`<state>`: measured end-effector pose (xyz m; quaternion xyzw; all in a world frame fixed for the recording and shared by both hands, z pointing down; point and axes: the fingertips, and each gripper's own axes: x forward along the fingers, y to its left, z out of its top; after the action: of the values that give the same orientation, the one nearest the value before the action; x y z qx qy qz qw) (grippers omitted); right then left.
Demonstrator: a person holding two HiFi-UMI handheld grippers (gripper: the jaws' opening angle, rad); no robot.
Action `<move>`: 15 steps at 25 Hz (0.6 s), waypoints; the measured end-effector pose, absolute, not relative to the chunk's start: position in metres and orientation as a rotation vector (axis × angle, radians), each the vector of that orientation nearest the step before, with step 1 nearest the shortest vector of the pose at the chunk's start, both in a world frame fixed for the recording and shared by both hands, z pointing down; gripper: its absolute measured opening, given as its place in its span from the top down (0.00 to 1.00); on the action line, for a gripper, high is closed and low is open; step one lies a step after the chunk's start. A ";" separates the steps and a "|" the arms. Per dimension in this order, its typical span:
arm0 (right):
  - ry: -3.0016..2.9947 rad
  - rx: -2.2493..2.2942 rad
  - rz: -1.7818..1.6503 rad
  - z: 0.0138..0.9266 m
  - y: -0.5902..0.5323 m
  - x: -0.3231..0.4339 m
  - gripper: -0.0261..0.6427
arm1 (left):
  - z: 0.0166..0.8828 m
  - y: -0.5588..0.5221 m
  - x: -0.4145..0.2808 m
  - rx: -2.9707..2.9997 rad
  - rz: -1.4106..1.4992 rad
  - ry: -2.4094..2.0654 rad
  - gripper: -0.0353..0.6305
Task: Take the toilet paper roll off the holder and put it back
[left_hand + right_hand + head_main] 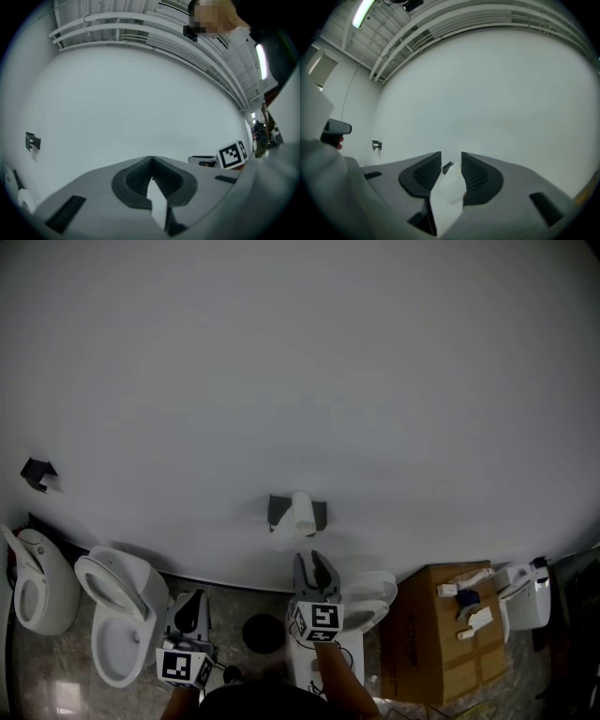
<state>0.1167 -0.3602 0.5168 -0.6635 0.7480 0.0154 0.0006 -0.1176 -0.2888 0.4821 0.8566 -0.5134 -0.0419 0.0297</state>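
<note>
A white toilet paper roll (303, 513) sits on a black holder (277, 510) fixed to the white wall. My right gripper (316, 562) is just below the roll, pointing at it and not touching it. In the right gripper view the roll (449, 183) and a bit of the holder (447, 167) show through the gap of the right gripper (451, 157), whose jaws stand a little apart with nothing pressed between them. My left gripper (190, 601) hangs lower at the left, away from the roll. In its own view the left gripper (152, 158) has its tips meeting, with nothing held.
Two white toilets (117, 615) (37, 587) stand at the left, and a third (373, 601) under the right gripper. A second black holder (37, 472) is on the wall far left. A cardboard box (441, 643) with small items stands at the right.
</note>
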 end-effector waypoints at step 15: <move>2.320 -2.028 0.163 0.481 -0.294 0.113 0.96 | 0.470 -0.278 -0.116 2.668 -0.153 -1.564 0.94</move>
<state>0.1132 -0.2942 0.4813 -0.6569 0.7516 0.0527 0.0280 -0.1157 -0.2780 0.4699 0.8614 -0.5050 -0.0495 0.0225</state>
